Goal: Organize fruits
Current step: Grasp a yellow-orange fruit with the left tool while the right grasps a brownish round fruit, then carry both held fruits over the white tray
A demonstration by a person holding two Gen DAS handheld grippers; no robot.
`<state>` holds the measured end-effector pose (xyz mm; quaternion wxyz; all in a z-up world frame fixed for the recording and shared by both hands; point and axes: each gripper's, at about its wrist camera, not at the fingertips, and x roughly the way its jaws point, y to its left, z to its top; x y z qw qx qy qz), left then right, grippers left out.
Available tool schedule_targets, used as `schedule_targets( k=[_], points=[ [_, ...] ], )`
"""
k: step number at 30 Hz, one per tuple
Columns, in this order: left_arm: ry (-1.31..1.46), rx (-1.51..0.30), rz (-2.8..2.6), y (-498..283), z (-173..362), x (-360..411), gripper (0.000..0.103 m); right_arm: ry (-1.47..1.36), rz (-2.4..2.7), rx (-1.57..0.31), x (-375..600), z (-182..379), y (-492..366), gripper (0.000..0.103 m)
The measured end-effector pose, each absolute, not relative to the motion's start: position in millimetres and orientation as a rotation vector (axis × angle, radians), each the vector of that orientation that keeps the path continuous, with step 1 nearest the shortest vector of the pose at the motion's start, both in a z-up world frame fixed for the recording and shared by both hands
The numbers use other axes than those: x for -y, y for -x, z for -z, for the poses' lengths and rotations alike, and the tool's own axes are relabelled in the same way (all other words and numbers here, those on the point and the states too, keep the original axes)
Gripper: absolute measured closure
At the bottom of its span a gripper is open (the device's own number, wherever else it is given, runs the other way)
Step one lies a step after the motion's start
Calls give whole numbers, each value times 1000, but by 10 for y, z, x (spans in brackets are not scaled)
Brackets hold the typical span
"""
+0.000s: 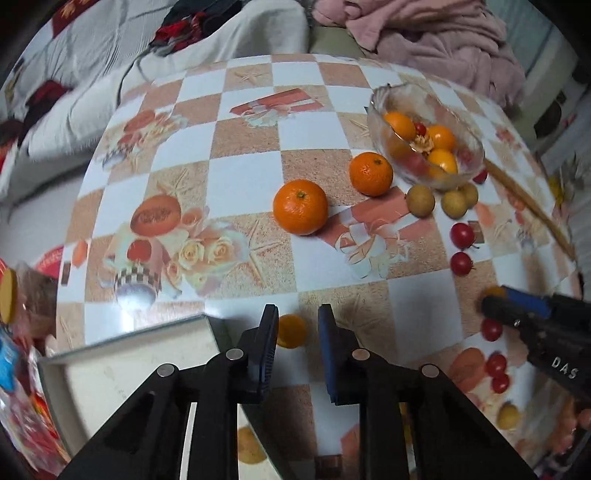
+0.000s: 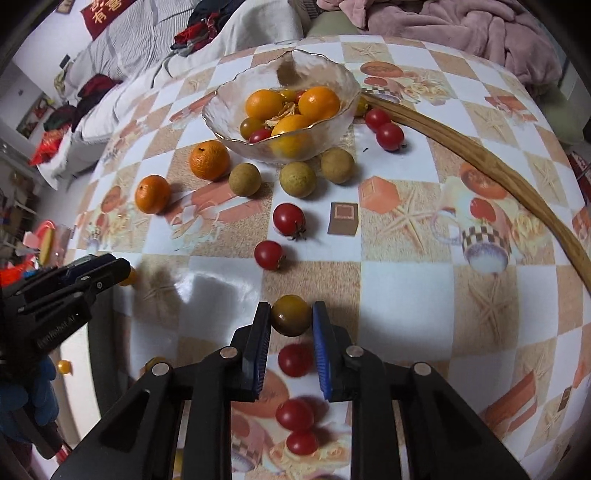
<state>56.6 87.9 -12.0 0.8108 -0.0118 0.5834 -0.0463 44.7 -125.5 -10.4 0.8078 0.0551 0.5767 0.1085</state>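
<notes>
A glass bowl (image 2: 236, 110) holding oranges and small tomatoes stands at the table's far side; it also shows in the left wrist view (image 1: 376, 122). Two mandarins (image 1: 300, 211) (image 1: 371, 173) lie left of it, three longans (image 2: 297, 179) in front, and red cherry tomatoes (image 2: 289, 218) are scattered nearer. My right gripper (image 2: 291, 317) is shut on an olive-brown tomato (image 2: 291, 314), held above the table. My left gripper (image 1: 298, 325) is open and empty, with a small orange fruit (image 1: 291, 331) on the table beside its left finger.
A long wooden stick (image 2: 480, 155) curves along the table's right side. A grey tray (image 1: 129, 354) sits at the near left edge. Bedding and a pink blanket (image 1: 436, 33) lie beyond the table. Several more cherry tomatoes (image 2: 295, 360) lie under my right gripper.
</notes>
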Motion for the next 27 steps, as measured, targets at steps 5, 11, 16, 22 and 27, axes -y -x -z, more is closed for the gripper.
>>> schedule_targets(
  k=[5,11,16,22,27],
  points=[
    [39,-1257,90,-405,148,-884,79,-144,-253,-1233,1262,29,-305,78],
    [-48,-1232,23,-448,207,-862,78,-131,-258,-1235,1211,16,-225,78],
    [-115,-1240,-10,-546,330,-860,77,-137,-265,-1229,1219,-14,-172,78],
    [-75,-1236,9,-560,334,-864,75,-157,-269,-1232,1236,-20,-130,78],
    [46,-1244,68,-457,274,-870,81,-158,-279,-1227,1248,-58,-92,78]
  ],
)
